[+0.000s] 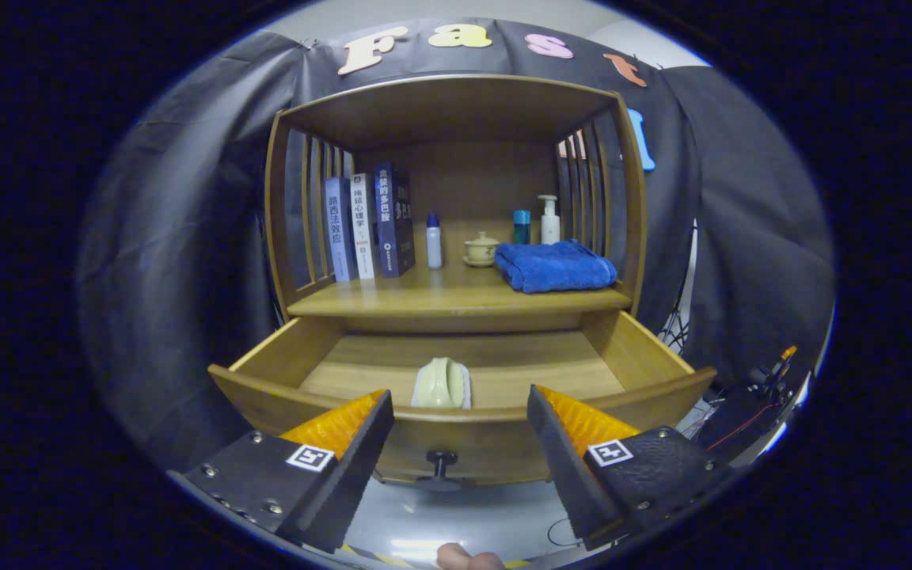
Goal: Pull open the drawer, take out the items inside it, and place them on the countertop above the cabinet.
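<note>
The hand-held gripper [460, 416] hangs in front of the pulled-out wooden drawer [266, 396], its two fingers spread wide apart and pinching nothing. The dark round drawer knob [442, 459] sits on the drawer front, between the fingers and slightly below their tips.

Inside the drawer, a pale cream ribbed item [442, 384] rests on the drawer floor close behind the front wall, just ahead of the fingers and centred between them. What the item is cannot be told.

Above the drawer, the wooden bench [424, 299] of the cabinet carries three upright books [365, 222] leaning at the left slatted side, a small white bottle with a blue cap [433, 241], a small lidded ceramic cup on a saucer [481, 249], a teal container [521, 226], a white pump bottle [549, 219] and a folded blue towel [555, 266] at the right. The front of the bench lies bare.

A fingertip [468, 558] of the person shows below the gripper.
</note>
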Action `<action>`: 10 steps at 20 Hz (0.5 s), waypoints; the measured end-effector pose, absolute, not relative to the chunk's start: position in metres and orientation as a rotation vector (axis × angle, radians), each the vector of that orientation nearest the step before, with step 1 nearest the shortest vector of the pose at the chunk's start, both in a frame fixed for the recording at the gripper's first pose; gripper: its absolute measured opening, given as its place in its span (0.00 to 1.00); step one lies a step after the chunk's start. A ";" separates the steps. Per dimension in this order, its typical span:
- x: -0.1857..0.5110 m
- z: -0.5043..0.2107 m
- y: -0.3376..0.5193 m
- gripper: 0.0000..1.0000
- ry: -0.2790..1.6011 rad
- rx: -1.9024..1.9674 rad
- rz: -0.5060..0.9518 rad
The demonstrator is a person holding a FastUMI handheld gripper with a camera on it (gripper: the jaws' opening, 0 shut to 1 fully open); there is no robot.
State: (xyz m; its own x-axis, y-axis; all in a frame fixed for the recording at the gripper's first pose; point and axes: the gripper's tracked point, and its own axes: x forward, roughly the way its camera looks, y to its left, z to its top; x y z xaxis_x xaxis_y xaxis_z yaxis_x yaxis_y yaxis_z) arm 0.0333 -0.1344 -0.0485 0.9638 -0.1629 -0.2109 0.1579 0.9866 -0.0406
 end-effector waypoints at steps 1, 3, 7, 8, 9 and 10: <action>0.041 -0.039 -0.130 1.00 0.216 -0.025 -0.148; 0.060 -0.037 -0.124 1.00 0.271 -0.028 -0.123; 0.110 -0.058 -0.119 1.00 0.441 -0.055 -0.097; 0.122 -0.069 -0.119 1.00 0.490 -0.054 -0.092; 0.132 -0.080 -0.123 1.00 0.539 -0.055 -0.098; 0.138 -0.094 -0.128 0.97 0.604 -0.051 -0.119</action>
State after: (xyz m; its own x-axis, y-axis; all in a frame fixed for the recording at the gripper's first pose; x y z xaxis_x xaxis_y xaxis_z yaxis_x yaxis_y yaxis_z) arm 0.1385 -0.1284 -0.0937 0.8167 -0.1265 -0.5630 0.0965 0.9919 -0.0828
